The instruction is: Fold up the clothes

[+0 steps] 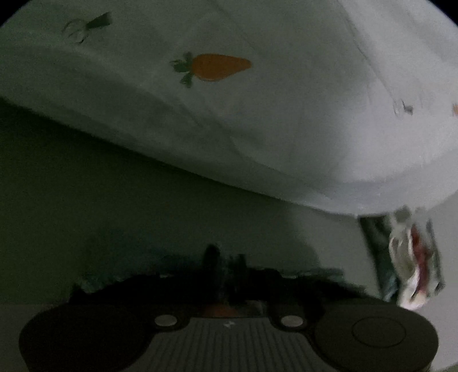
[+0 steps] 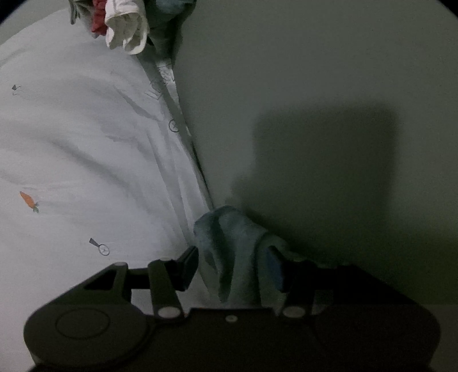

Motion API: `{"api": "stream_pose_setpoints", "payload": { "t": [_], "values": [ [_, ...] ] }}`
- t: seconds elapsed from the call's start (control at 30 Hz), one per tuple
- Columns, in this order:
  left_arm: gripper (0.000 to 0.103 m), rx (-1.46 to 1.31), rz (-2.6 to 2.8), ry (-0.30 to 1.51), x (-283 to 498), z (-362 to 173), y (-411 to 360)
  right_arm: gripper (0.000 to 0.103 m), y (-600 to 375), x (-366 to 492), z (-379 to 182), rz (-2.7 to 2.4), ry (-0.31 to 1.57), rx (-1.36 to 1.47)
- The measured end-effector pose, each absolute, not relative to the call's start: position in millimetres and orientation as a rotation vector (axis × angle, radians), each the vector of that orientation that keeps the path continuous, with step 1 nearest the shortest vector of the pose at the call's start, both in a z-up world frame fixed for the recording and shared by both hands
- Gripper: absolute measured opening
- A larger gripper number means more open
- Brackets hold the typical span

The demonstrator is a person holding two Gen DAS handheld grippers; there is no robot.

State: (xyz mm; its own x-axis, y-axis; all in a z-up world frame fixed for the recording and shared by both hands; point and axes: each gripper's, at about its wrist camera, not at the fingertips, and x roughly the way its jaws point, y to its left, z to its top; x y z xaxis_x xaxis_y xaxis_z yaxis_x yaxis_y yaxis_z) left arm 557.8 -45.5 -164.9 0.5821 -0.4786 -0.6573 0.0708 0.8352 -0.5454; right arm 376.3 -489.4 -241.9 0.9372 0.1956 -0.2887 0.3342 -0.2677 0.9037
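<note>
My right gripper [image 2: 232,264] is shut on a bunched blue-grey fleece garment [image 2: 229,246], which bulges up between the two fingers at the edge of the bed. My left gripper [image 1: 223,274] is very dark; its fingers look closed together with dark teal cloth [image 1: 137,271] spread around them, but the grip is not clear. A pile of other clothes, white, red and dark green, lies at the far end of the bed in the right wrist view [image 2: 126,25] and shows blurred in the left wrist view [image 1: 412,266].
A white bedsheet with carrot prints [image 2: 71,143] covers the bed on the left; it also fills the top of the left wrist view [image 1: 229,100]. A plain grey-green wall [image 2: 315,85] runs along the bed's edge. The scene is dim.
</note>
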Motion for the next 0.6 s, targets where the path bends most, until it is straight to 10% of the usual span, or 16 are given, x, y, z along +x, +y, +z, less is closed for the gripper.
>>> {"api": "stream_pose_setpoints", "payload": {
  "t": [0.23,0.47,0.6],
  "values": [
    [0.01,-0.602,-0.133,0.647,500.8,-104.7,2.5,0.054,-490.5,371.1,-235.9,-0.135,0.401,1.822],
    [0.014,-0.699,0.074,0.826,503.7,-166.5,51.3,0.059,-487.4,374.4,-235.0,-0.15,0.484,1.778],
    [0.057,-0.698,0.029,0.788,481.0,-163.6,70.0,0.068,-485.9,381.5,-212.6,-0.133,0.556,1.585]
  ]
}}
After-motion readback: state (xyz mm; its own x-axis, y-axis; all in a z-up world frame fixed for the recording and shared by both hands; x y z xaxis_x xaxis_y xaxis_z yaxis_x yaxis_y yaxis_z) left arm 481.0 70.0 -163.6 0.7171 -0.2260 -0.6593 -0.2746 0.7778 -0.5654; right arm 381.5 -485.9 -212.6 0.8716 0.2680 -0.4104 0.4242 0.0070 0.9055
